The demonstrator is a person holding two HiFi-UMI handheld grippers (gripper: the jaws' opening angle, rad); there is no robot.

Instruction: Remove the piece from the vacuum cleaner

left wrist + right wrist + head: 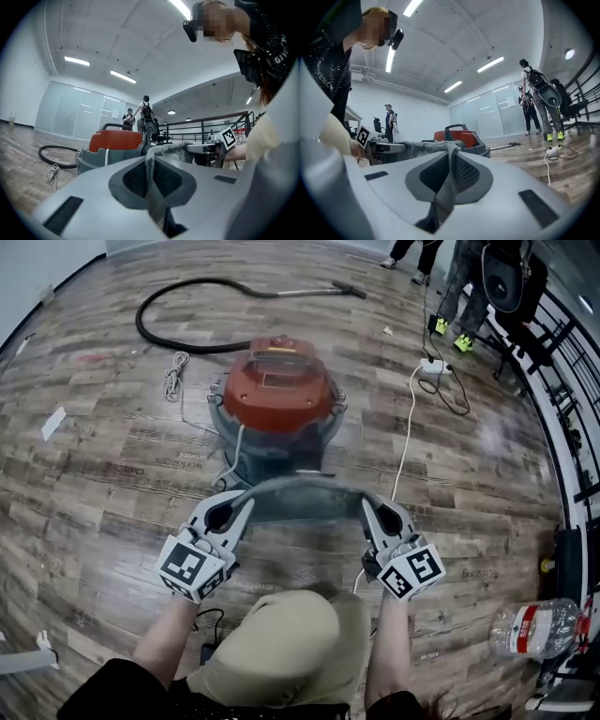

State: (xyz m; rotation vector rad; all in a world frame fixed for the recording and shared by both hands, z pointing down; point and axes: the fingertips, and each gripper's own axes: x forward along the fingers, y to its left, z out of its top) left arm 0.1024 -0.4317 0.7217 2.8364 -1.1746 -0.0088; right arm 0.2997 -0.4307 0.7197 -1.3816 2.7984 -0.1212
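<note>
While the vacuum cleaner (278, 399) stands beyond, left tool (236, 512) and right tool (373, 512) pinch the grey cloth (305, 493).

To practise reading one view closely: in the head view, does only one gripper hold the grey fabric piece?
No, the left gripper and the right gripper each clamp one end of the grey fabric piece.

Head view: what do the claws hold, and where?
A grey fabric piece: left claw pinches its left end, right claw its right end.
</note>
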